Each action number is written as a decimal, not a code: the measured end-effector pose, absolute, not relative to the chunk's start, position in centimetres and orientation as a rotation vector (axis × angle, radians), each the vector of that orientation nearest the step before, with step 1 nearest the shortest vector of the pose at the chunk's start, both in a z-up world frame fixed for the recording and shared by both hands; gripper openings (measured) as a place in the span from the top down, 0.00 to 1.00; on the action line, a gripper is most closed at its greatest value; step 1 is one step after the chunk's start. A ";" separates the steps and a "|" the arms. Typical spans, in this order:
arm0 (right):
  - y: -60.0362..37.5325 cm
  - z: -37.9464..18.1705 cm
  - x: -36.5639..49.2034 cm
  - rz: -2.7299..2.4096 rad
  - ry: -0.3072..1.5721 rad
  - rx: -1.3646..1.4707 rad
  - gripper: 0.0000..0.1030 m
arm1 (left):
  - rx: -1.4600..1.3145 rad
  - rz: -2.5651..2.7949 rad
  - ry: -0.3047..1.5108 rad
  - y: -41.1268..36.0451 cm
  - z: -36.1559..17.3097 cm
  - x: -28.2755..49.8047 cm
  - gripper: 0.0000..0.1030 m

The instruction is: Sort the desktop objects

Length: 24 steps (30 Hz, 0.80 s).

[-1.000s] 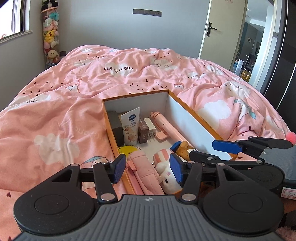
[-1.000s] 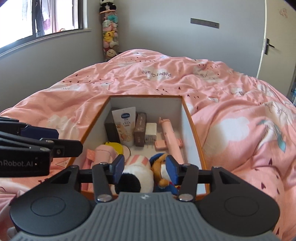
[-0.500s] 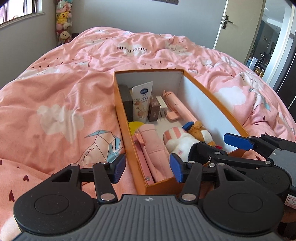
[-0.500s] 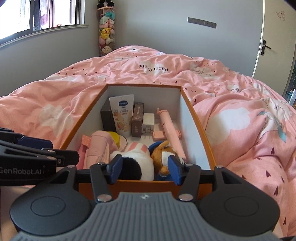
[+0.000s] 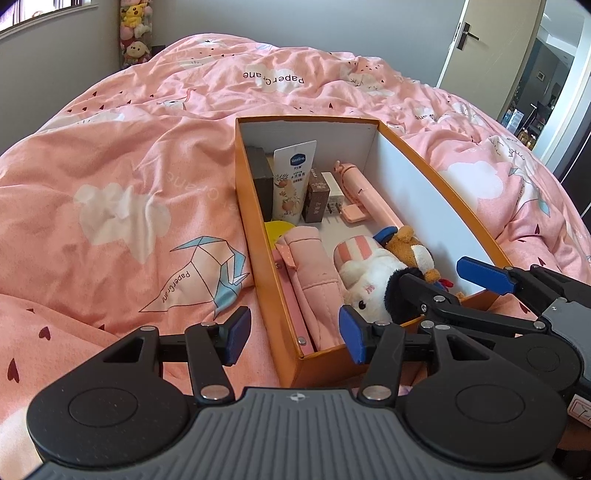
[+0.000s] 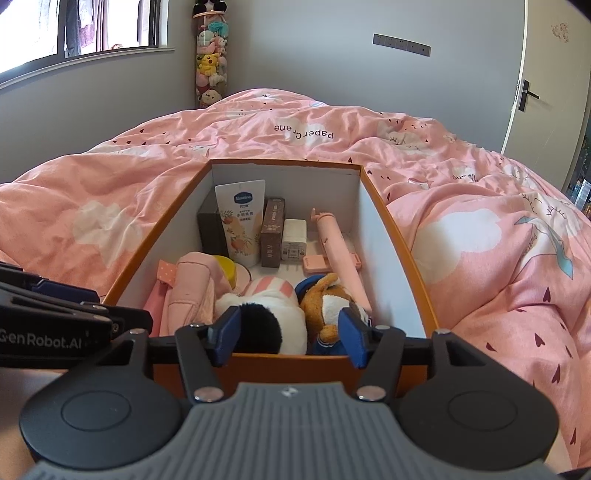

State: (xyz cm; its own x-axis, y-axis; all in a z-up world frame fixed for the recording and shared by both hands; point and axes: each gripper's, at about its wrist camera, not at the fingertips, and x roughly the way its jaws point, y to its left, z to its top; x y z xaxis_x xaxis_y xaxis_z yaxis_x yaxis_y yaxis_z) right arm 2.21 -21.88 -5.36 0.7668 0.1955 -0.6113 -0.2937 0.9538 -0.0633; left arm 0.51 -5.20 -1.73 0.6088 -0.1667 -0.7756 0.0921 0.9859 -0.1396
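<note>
An orange box (image 5: pixel 251 221) (image 6: pixel 402 251) with white inner walls lies on the bed. In it are a white plush (image 5: pixel 369 273) (image 6: pixel 273 299) with a striped hat, a brown dog plush (image 5: pixel 410 247) (image 6: pixel 325 299), a pink pencil case (image 5: pixel 314 269) (image 6: pixel 192 291), a lotion tube (image 5: pixel 291 181) (image 6: pixel 242 221) and a pink selfie stick (image 5: pixel 365 192) (image 6: pixel 336 247). My right gripper (image 6: pixel 288 334) (image 5: pixel 443 280) hangs over the box's near wall. Its jaws are opening, the two plush toys lie between them, and the pads do not press. My left gripper (image 5: pixel 294 339) (image 6: pixel 55 314) is open and empty at the near left corner.
A pink printed duvet (image 5: pixel 122 206) covers the whole bed around the box. A door (image 6: pixel 546 85) stands at the back right. A column of hanging plush toys (image 6: pixel 208 62) fills the far corner beside a window (image 6: pixel 74 29).
Both grippers have sunk toward the box's near end. The right jaws have spread wider around the two plush toys, which now rest in the box.
</note>
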 end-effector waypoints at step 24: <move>-21.9 -5.5 2.3 0.267 0.645 -0.159 0.40 | -0.086 -0.150 0.905 -5.2 -1.7 0.5 0.40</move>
State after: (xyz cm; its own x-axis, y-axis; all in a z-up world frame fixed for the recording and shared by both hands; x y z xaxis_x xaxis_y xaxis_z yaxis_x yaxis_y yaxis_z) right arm 2.26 -21.89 -5.47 0.7662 0.1961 -0.6120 -0.2942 0.9537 -0.0628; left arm 0.48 -5.24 -1.70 0.6084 -0.1662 -0.7760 0.0937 0.9860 -0.1377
